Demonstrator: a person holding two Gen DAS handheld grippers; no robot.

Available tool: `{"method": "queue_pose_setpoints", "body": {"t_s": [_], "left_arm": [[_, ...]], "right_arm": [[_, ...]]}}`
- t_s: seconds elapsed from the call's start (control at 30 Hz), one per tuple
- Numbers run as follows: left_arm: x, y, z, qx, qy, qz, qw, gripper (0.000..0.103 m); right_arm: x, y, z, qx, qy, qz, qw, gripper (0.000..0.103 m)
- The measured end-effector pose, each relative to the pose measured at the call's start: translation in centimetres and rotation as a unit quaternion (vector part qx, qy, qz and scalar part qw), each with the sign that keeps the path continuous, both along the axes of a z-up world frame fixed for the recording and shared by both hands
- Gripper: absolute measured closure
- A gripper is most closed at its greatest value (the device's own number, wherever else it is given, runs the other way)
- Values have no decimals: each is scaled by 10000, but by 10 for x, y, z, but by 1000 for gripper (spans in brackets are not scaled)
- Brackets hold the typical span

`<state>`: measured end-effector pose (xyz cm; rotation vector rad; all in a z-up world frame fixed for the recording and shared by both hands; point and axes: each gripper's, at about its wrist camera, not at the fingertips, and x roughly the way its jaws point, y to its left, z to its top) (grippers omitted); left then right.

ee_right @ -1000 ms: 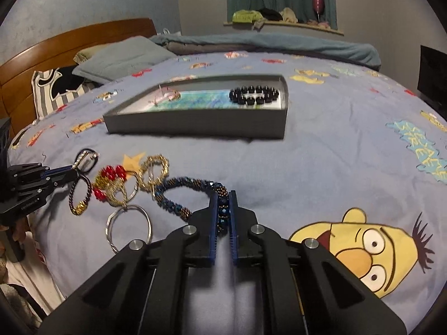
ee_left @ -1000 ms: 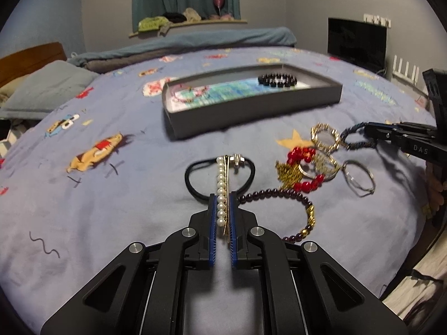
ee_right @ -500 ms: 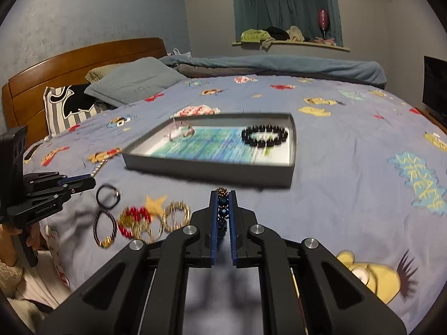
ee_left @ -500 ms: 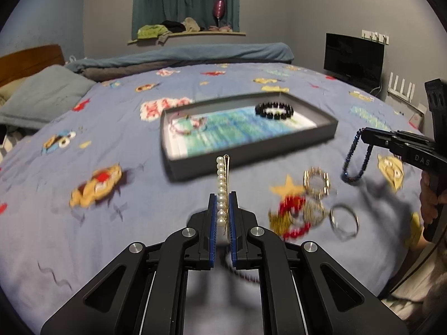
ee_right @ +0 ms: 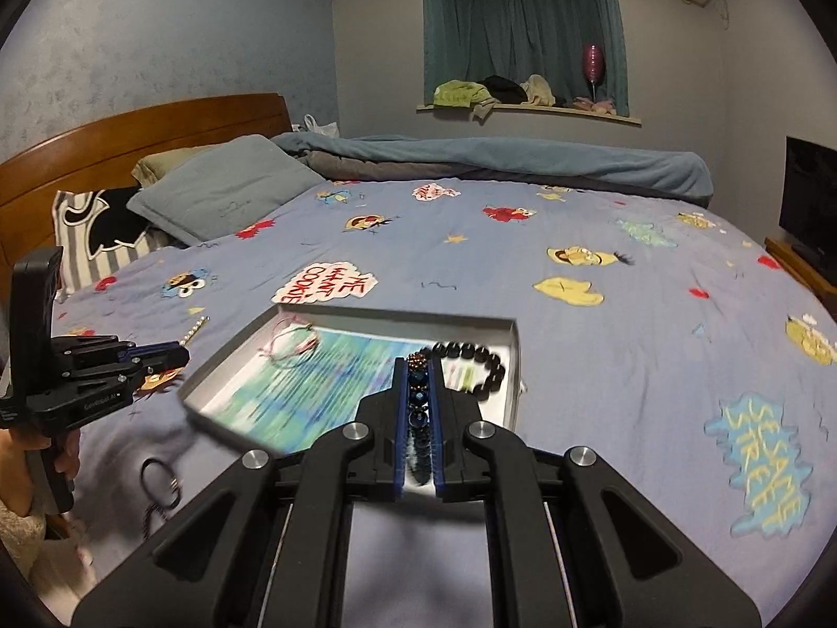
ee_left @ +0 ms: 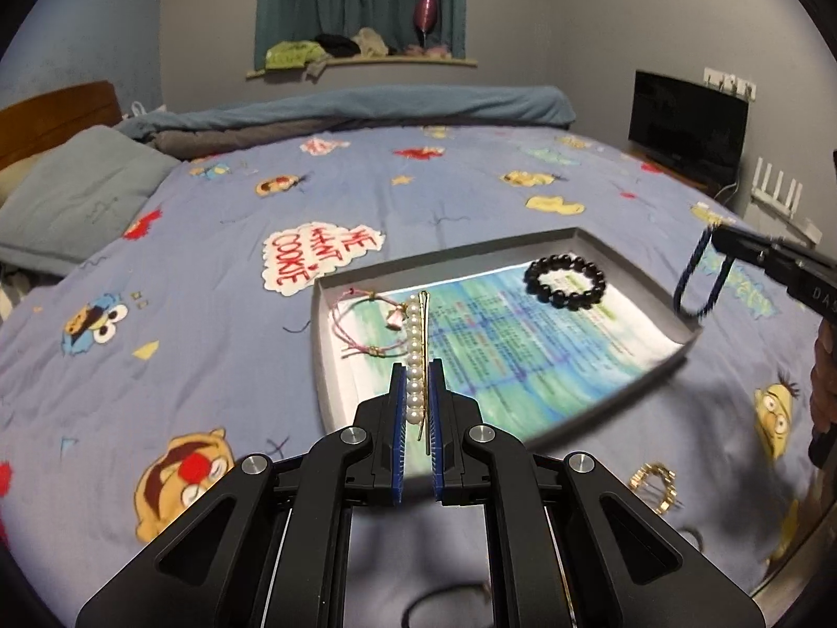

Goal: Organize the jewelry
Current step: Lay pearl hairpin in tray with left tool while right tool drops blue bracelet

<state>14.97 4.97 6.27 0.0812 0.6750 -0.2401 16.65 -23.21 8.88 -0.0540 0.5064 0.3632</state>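
Note:
My left gripper [ee_left: 417,366] is shut on a pearl hair pin [ee_left: 416,345] and holds it over the near left part of the grey tray [ee_left: 324,366]. The tray holds a black bead bracelet [ee_left: 565,281] and a pink cord bracelet [ee_left: 366,324]. My right gripper [ee_right: 418,366] is shut on a dark blue beaded bracelet [ee_right: 418,392], which hangs above the tray's right edge [ee_left: 698,277]. The tray [ee_right: 515,356] also shows in the right wrist view, with the black bracelet [ee_right: 486,366] and the pink one [ee_right: 290,348] in it. The left gripper [ee_right: 180,353] shows at the left there.
A gold bracelet [ee_left: 654,481] and a black hair tie [ee_left: 450,604] lie on the blue cartoon bedspread near me. A dark ring and bracelet [ee_right: 159,486] lie left of the tray. Pillows [ee_right: 230,188] and a headboard are far left, a TV [ee_left: 685,128] far right.
Both grippers have lifted their pieces off the bedspread and moved forward, up to and over the tray. The pile of loose jewelry has dropped behind and below them.

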Motion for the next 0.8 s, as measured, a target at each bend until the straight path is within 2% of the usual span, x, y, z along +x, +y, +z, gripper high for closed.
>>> {"method": "queue_pose_setpoints", "body": {"t_s": [0.27, 0.37, 0.43, 0.57, 0.8], "left_arm": [[47, -12, -26, 324, 751, -17, 9966, 94], [55, -13, -35, 416, 948, 23, 9946, 94], [62, -11, -41, 324, 1108, 98, 9933, 94], [65, -10, -48, 363, 1155, 301, 9922, 94], [59, -6, -55, 260, 1170, 535, 9913, 94]], "right_arm": [[38, 15, -17, 73, 311, 28, 9995, 96], [48, 17, -29, 234, 629, 93, 9977, 96], [55, 17, -40, 392, 934, 38, 9948, 96], [58, 12, -54, 492, 1089, -200, 9926, 96], [61, 0, -66, 304, 1162, -547, 9912, 96]]}}
